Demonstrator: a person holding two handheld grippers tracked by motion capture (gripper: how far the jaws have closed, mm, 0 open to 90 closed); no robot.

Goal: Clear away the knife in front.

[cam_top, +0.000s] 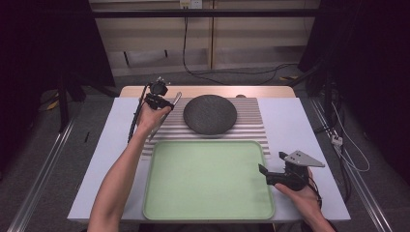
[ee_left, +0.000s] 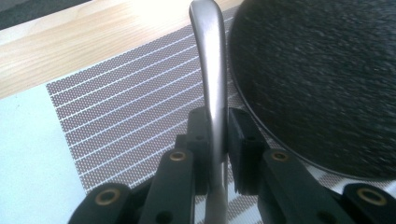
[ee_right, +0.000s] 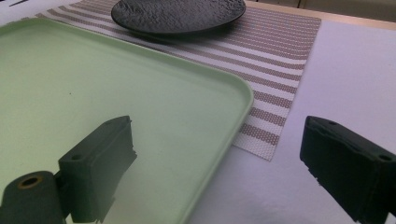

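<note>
In the high view the left gripper (cam_top: 162, 102) sits in the upper left of the frame, over the left part of the striped mat (cam_top: 251, 128), with a slim metal utensil (cam_top: 175, 100) clamped between its jaws. The left gripper view shows the grip up close: the two black pads press on the utensil's handle (ee_left: 211, 84), which rises to the top of the frame just left of the dark plate (ee_left: 317, 79); its working end is hidden below the jaws, so whether it is a spoon, fork or knife cannot be told. The right gripper (cam_top: 271, 166) waits at the lower right, at the right edge of the green tray (cam_top: 159, 193), its jaws wide apart and holding nothing; in its own view the tray rim (ee_right: 243, 100) runs between them. Judging from this, the pick-up of the utensil is done, and placing it remains, likely beside the plate (cam_top: 210, 114) on the mat or in the tray. The tray holds nothing, and the plate too looks bare.
</note>
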